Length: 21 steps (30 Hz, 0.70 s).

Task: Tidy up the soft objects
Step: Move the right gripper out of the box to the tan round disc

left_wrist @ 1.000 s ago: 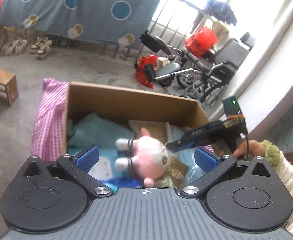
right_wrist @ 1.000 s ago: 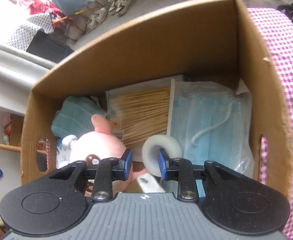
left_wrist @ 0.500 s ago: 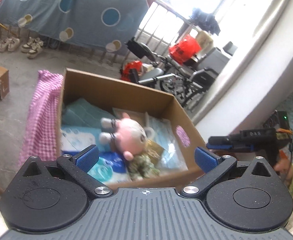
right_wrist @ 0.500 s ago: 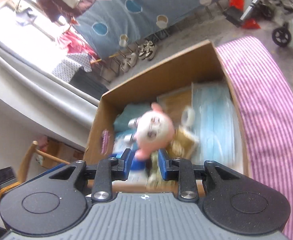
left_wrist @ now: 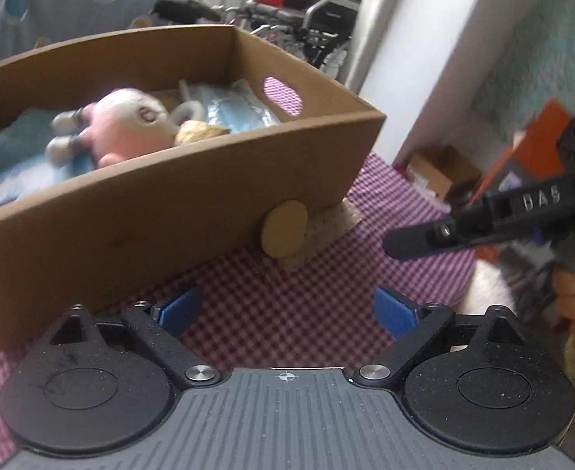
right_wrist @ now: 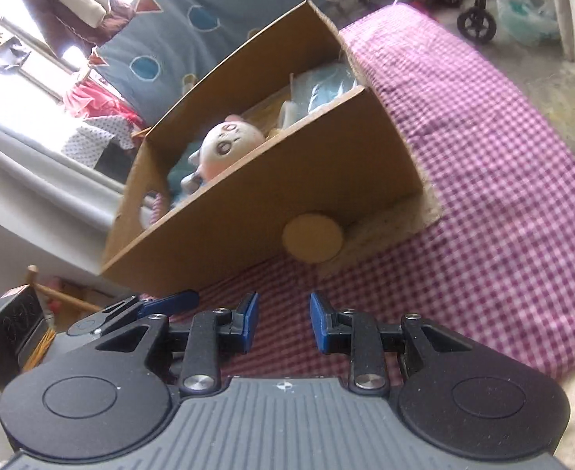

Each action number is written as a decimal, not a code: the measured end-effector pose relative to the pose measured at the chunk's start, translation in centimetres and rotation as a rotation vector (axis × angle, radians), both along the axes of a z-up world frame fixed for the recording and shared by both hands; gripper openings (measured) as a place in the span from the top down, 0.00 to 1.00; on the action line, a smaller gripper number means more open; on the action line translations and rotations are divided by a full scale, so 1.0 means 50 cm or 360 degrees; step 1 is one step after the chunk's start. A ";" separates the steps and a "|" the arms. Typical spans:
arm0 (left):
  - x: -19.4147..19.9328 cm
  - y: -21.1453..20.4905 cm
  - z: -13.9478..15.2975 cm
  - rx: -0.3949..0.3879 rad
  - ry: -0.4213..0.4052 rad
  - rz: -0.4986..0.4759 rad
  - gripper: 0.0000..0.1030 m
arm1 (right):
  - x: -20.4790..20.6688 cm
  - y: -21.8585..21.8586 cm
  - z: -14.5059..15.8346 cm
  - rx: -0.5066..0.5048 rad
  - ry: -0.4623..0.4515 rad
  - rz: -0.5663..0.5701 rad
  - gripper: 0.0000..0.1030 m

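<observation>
The pink round-headed plush toy (left_wrist: 124,127) lay inside the open brown cardboard box (left_wrist: 193,196) on the purple-checked cloth (left_wrist: 287,305) — among what looked like pale blue packets. The left gripper (left_wrist: 287,309), jaws wide but closing, held nothing. The right gripper (right_wrist: 283,323) stood narrowly apart, empty.

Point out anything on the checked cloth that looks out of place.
A round tan sponge leans against the cardboard box's outer wall, on a beige speckled cloth partly tucked under the box. Both remain outside, while the pink plush toy lies inside.
</observation>
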State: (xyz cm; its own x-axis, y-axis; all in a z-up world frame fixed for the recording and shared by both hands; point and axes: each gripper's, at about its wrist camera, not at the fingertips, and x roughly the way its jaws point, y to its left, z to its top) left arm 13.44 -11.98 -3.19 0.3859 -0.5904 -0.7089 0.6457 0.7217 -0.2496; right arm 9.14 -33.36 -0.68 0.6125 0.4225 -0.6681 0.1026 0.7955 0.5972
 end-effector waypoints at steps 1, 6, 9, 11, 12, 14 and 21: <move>-0.003 -0.016 -0.010 0.0040 -0.0057 -0.0019 0.08 | 0.007 0.002 -0.004 -0.0019 -0.0016 0.0003 0.70; 0.005 -0.074 -0.046 0.0189 -0.0221 -0.0057 0.24 | 0.051 -0.007 -0.029 -0.0121 -0.0081 0.0013 0.70; 0.020 -0.095 -0.063 0.0212 -0.0225 -0.0070 0.33 | 0.082 -0.014 -0.052 -0.0144 -0.0064 0.0038 0.70; 0.028 -0.107 -0.073 0.0239 -0.0230 -0.0072 0.38 | 0.099 -0.013 -0.067 -0.0162 -0.0058 0.0056 0.70; 0.030 -0.111 -0.075 0.0255 -0.0239 -0.0069 0.39 | 0.105 -0.012 -0.071 -0.0168 -0.0068 0.0070 0.70; 0.033 -0.117 -0.081 0.0278 -0.0256 -0.0062 0.42 | 0.116 -0.010 -0.080 -0.0180 -0.0083 0.0098 0.70; 0.047 -0.139 -0.098 0.0308 -0.0222 -0.0058 0.51 | 0.130 -0.003 -0.107 -0.0148 -0.0140 0.0153 0.67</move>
State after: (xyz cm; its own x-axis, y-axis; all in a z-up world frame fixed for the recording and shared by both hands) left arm 15.81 -18.94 -8.08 0.4689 -0.4640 -0.7516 0.6905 0.7232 -0.0156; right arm 15.63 -33.49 -6.05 0.6302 0.4209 -0.6525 -0.0264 0.8515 0.5238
